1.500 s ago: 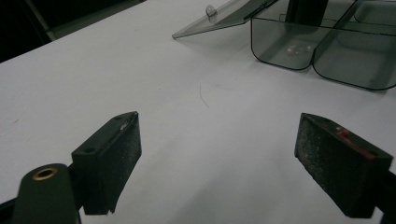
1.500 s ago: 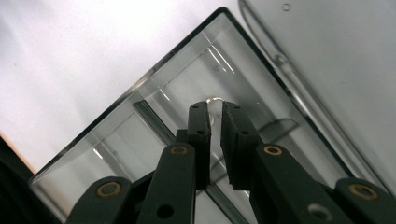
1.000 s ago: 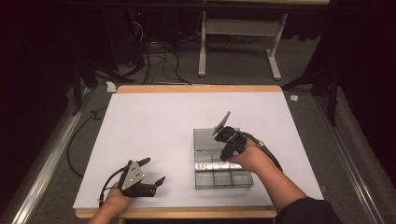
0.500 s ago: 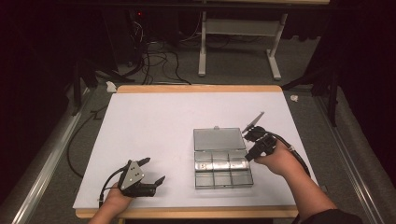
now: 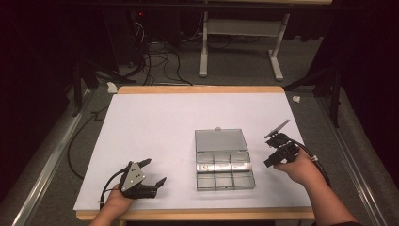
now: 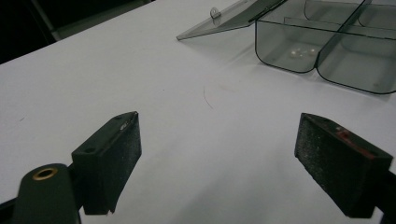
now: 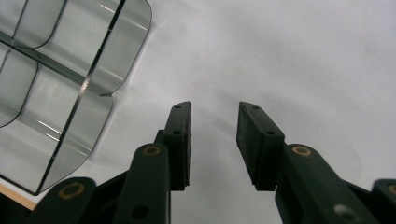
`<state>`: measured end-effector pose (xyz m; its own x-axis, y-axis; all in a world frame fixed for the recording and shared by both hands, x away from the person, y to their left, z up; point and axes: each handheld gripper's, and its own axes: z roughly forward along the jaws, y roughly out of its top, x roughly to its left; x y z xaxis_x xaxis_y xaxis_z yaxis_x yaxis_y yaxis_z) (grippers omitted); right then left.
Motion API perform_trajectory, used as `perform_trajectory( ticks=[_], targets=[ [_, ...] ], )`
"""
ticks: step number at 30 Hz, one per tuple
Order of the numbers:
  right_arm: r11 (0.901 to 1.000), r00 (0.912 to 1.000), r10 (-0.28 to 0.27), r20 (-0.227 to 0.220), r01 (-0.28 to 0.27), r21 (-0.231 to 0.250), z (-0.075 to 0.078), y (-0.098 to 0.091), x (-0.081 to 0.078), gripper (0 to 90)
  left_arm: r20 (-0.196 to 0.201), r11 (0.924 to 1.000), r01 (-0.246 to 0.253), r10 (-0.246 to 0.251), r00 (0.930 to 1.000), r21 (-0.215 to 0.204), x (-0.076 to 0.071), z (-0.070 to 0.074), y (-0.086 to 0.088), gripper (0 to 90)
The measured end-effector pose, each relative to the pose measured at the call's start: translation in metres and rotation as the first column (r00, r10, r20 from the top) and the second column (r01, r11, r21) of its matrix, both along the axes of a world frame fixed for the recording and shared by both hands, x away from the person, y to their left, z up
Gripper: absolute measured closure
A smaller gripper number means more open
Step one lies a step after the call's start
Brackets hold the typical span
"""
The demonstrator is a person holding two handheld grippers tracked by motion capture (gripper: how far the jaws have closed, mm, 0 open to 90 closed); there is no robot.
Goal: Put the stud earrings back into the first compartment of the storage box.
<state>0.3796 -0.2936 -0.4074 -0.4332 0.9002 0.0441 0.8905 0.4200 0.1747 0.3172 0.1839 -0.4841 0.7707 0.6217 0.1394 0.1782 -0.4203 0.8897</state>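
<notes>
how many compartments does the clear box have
6, in two rows of three in the clear box at the table's middle front: three next to the flat-open lid, three on the person's side. Any smaller dividers are too faint to tell.

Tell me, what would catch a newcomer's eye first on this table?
Probably the clear plastic compartment box near the middle of the white table, its lid flung open and lying flat behind it. Next, the two black claws in a person's hands: the left claw spread wide at the near left, the right claw just right of the box, with nothing between its jaws, which have just been opening.
</notes>
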Motion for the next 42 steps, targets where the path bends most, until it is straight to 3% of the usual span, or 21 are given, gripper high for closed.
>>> perform_trajectory(
  ticks=[6,10,12,15,19,20,21,25,27,28,29,30,32,33,34,35,36,40,42],
  targets=[
    [0.9998,0.9999,-0.007,0.009,0.007,0.019,-0.008,0.001,-0.001,60.7,0.000,1.0000,0.000,0.000,1.0000,-0.001,0.000,0.000,0.000,15.0],
    [0.9989,0.9973,-0.012,0.072,0.009,0.046,-0.012,0.000,-0.004,52.3,0.000,1.0000,0.001,-0.001,1.0000,-0.003,0.000,0.000,0.000,14.9],
    [0.9992,0.9915,-0.004,0.130,-0.001,0.039,-0.015,-0.001,-0.007,49.4,0.001,1.0000,0.000,0.000,1.0000,-0.003,0.000,0.000,0.000,15.0],
    [0.9944,0.9789,-0.053,0.197,0.034,0.100,-0.020,-0.005,-0.014,48.5,0.002,1.0000,0.000,0.000,1.0000,-0.003,0.000,0.000,0.000,14.9],
    [0.9824,0.9417,-0.107,0.319,0.051,0.180,-0.027,-0.008,-0.027,49.3,0.002,1.0000,-0.001,0.001,1.0000,-0.001,0.000,0.000,0.000,15.0],
    [0.9777,0.9284,-0.124,0.350,0.054,0.203,-0.030,-0.008,-0.031,49.3,0.002,1.0000,-0.001,0.001,1.0000,-0.001,0.000,0.000,0.000,14.9],
    [0.9733,0.9059,-0.142,0.399,0.055,0.223,-0.034,-0.009,-0.037,49.2,0.002,1.0000,-0.001,0.001,1.0000,-0.001,0.000,0.000,0.000,14.9],
    [0.9558,0.8489,-0.194,0.492,0.051,0.290,-0.046,-0.011,-0.050,48.3,0.005,1.0000,0.000,0.000,1.0000,0.006,0.000,0.000,0.000,15.0],
    [0.9536,0.8199,-0.213,0.531,0.056,0.296,-0.054,-0.011,-0.056,47.5,0.007,1.0000,0.000,0.000,1.0000,0.008,0.000,0.000,0.000,15.0],
    [0.9535,0.8095,-0.215,0.546,0.053,0.297,-0.057,-0.012,-0.058,46.9,0.007,1.0000,0.000,0.000,1.0000,0.008,0.000,0.000,-0.001,14.9],
    [0.9542,0.7908,-0.219,0.572,0.051,0.295,-0.061,-0.013,-0.063,46.4,0.004,1.0000,0.001,-0.001,1.0000,0.008,0.000,0.000,-0.001,15.0],
    [0.9521,0.7641,-0.233,0.602,0.053,0.301,-0.068,-0.015,-0.070,45.7,0.003,1.0000,0.001,-0.001,1.0000,0.008,0.000,0.000,-0.001,15.0],
    [0.9459,0.7416,-0.250,0.623,0.049,0.321,-0.070,-0.017,-0.075,40.2,0.004,0.9999,0.004,-0.005,1.0000,0.014,0.000,0.000,-0.001,15.0],
    [0.9468,0.7106,-0.249,0.658,0.036,0.320,-0.068,-0.017,-0.079,45.1,-0.002,0.9998,0.006,-0.006,1.0000,0.018,0.000,0.000,-0.002,14.9],
    [0.9446,0.7051,-0.259,0.660,0.042,0.325,-0.069,-0.016,-0.081,42.1,0.001,0.9997,0.006,-0.006,1.0000,0.023,0.000,0.000,-0.002,15.0],
    [0.9490,0.7164,-0.255,0.649,0.057,0.310,-0.070,-0.015,-0.079,40.7,0.003,0.9996,0.007,-0.007,1.0000,0.026,0.000,0.000,-0.002,14.9],
    [0.9519,0.7205,-0.252,0.646,0.064,0.300,-0.070,-0.014,-0.078,41.2,0.010,0.9996,0.008,-0.008,0.9999,0.027,-0.001,0.000,-0.002,15.0],
    [0.9628,0.7164,-0.222,0.661,0.054,0.265,-0.070,-0.010,-0.079,41.3,0.011,0.9996,0.005,-0.005,0.9999,0.027,-0.001,0.000,-0.003,15.0],
    [0.9638,0.7195,-0.216,0.660,0.049,0.262,-0.070,-0.009,-0.079,41.3,0.005,0.9996,0.003,-0.003,1.0000,0.027,0.000,0.000,-0.002,14.9]
  ],
)
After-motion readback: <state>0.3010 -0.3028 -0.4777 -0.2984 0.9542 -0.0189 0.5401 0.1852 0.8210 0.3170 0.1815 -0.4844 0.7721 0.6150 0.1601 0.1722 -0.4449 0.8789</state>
